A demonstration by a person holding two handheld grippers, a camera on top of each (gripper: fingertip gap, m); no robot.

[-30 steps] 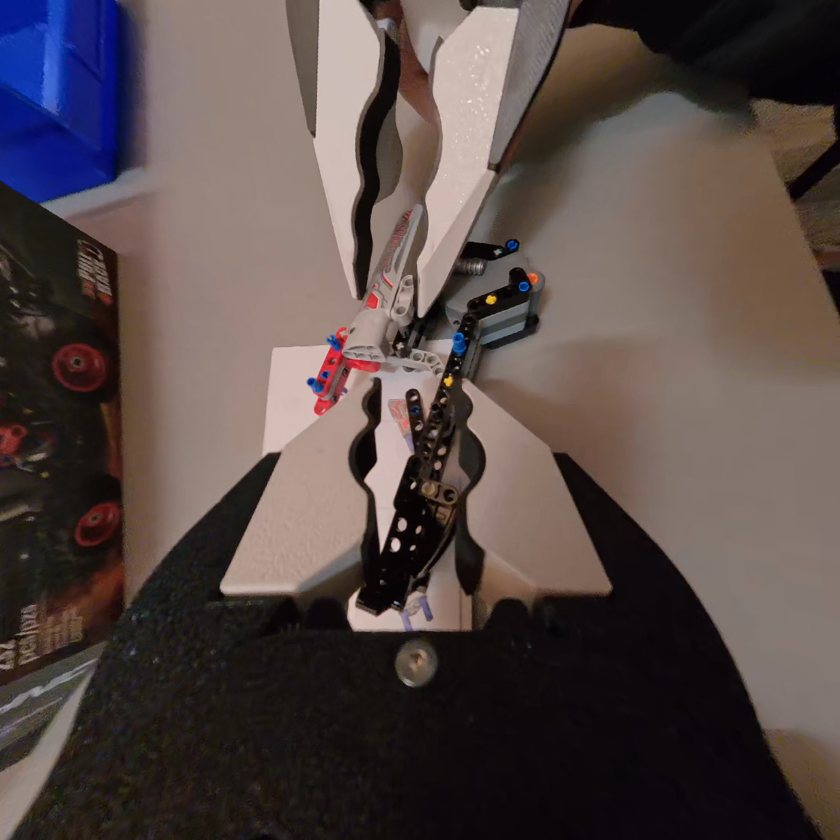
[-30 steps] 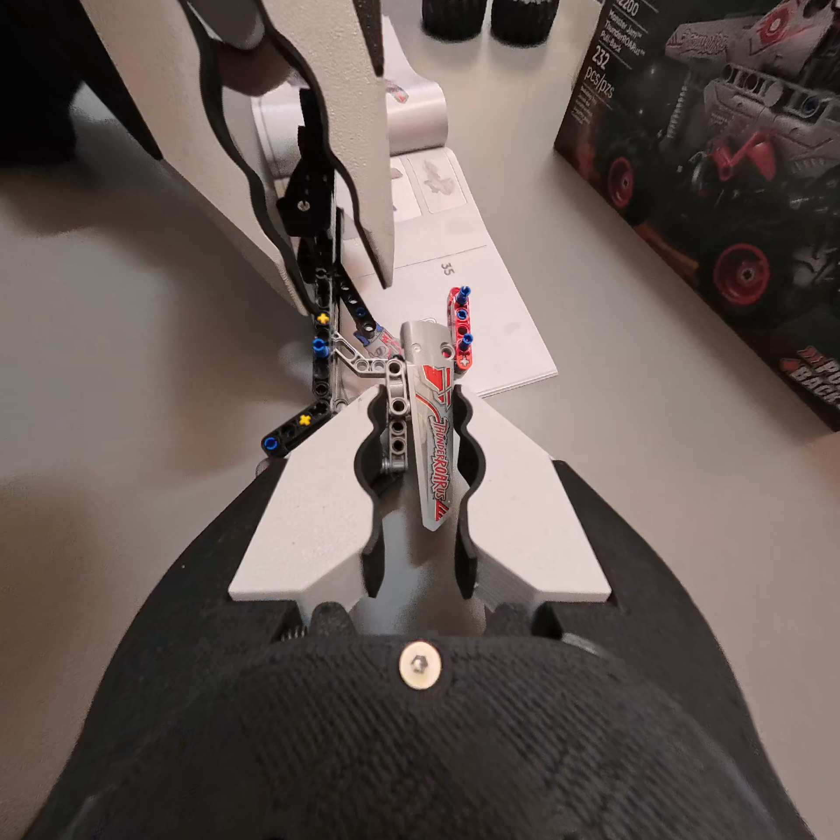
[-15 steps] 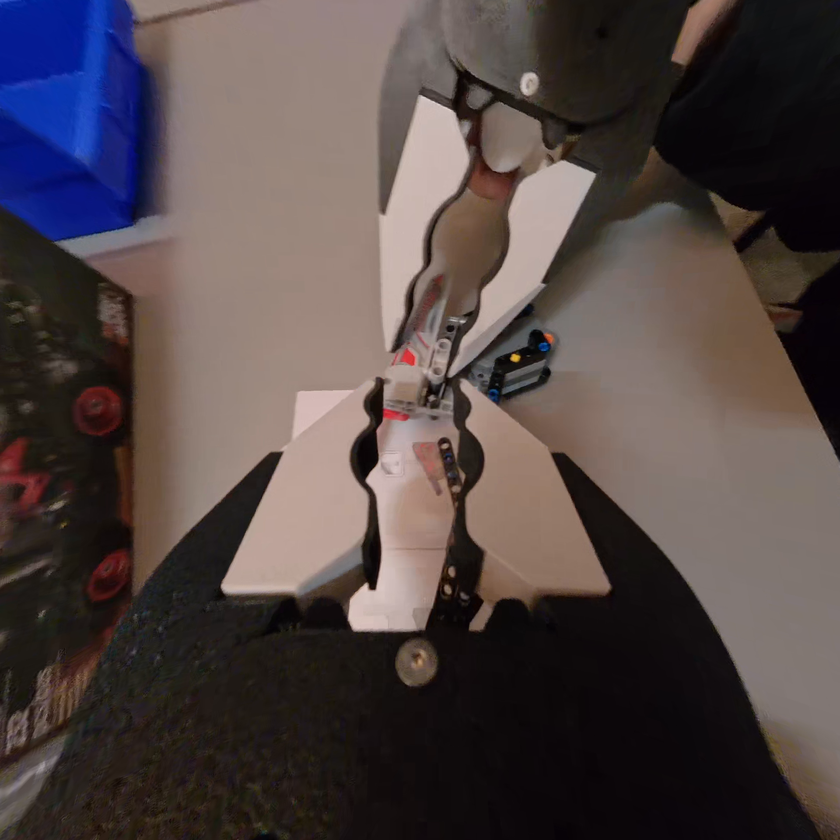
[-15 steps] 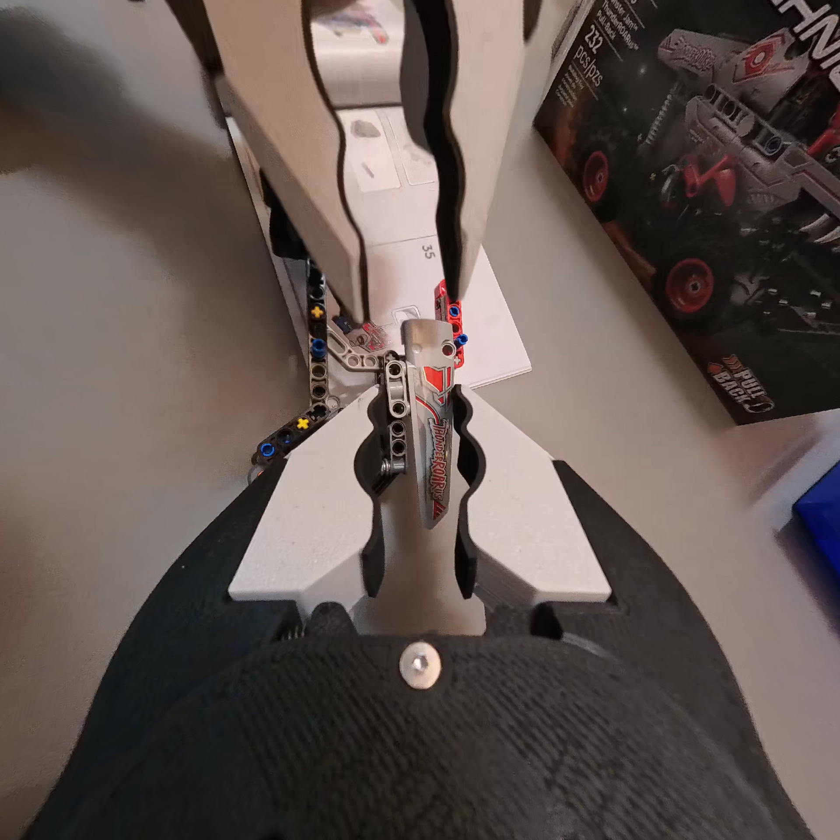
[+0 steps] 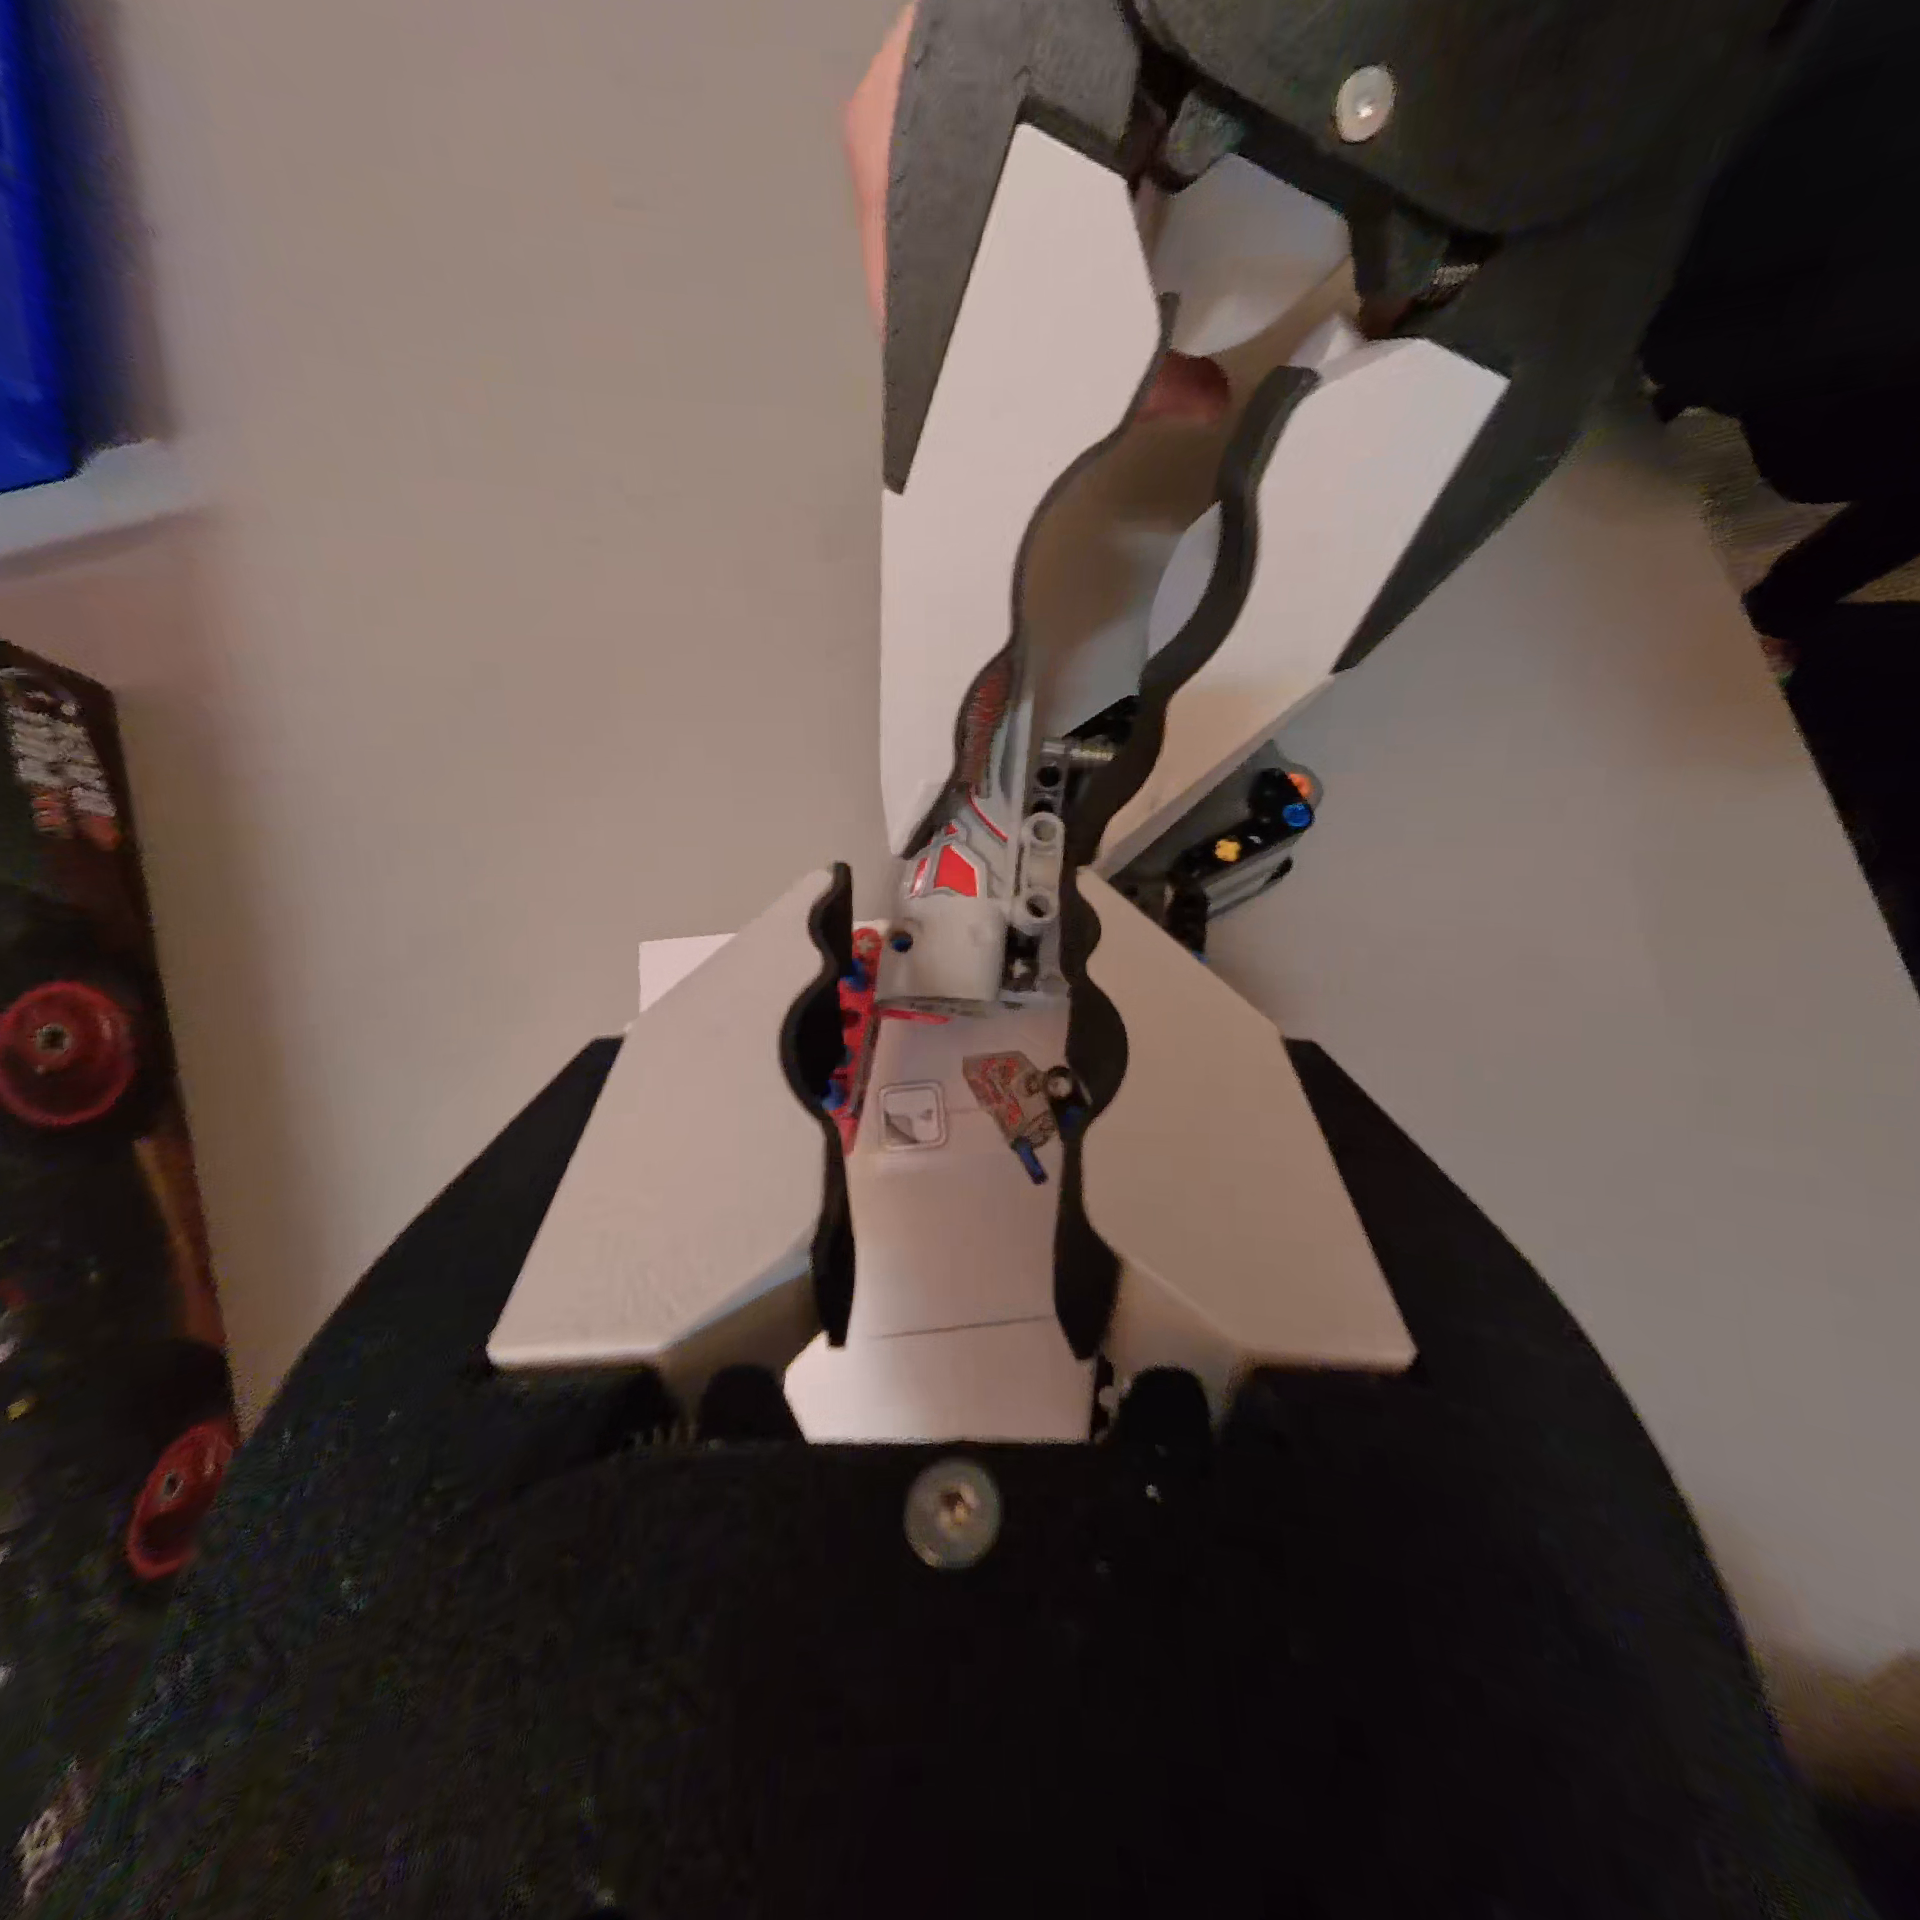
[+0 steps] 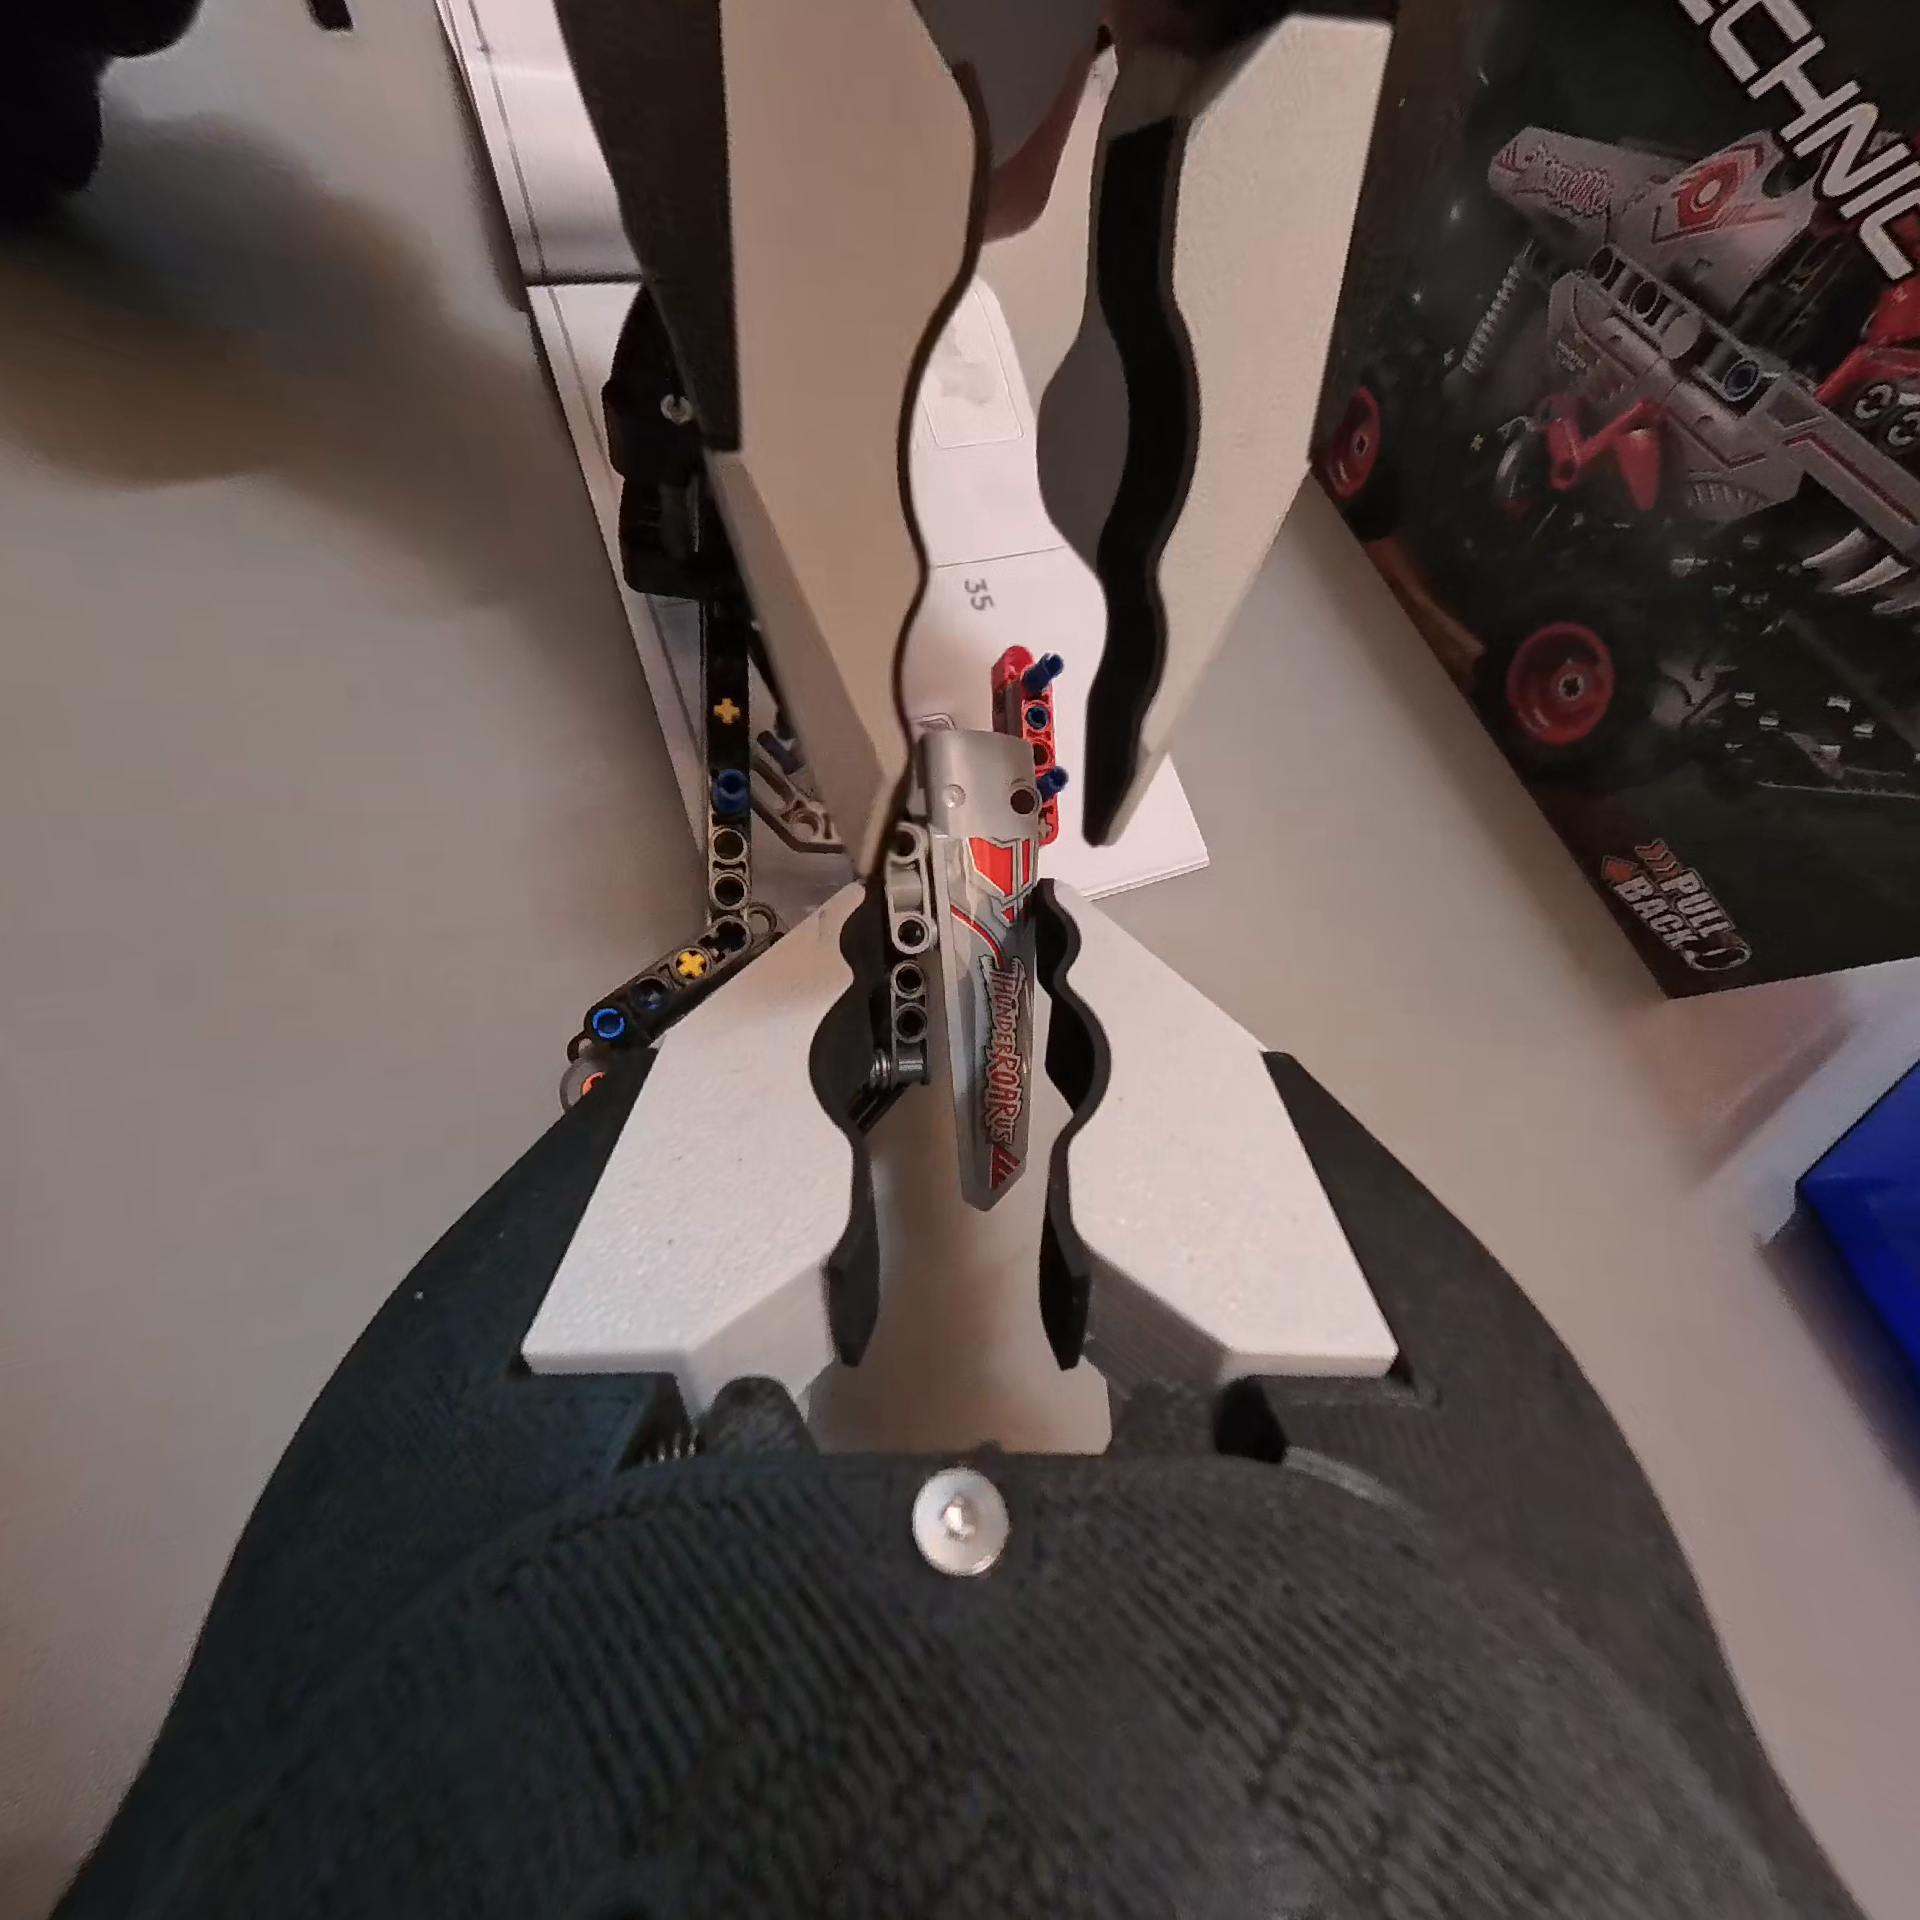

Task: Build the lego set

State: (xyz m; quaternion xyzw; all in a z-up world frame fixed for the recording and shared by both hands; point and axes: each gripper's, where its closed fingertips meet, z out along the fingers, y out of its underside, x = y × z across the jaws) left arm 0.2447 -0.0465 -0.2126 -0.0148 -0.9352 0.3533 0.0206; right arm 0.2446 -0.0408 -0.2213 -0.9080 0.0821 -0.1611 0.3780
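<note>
My right gripper is shut on a grey lego panel with a red sticker and the grey beam pinned to its side. It holds them above the table. My left gripper is open and empty, and faces the right one. Its fingertips stand on either side of the panel's far end. A red beam with blue pins sits just beyond the panel. A black beam frame lies on the table outside the left gripper's fingers.
The open instruction booklet lies under both grippers. The dark set box stands at one side, and a blue bin is past it. A grey and black motor block lies behind the right gripper. The tips of both grippers are at nearly the same place.
My left gripper has let go of the black beam frame, opened and shifted over to straddle the panel's far end. My right gripper keeps its hold on the panel.
</note>
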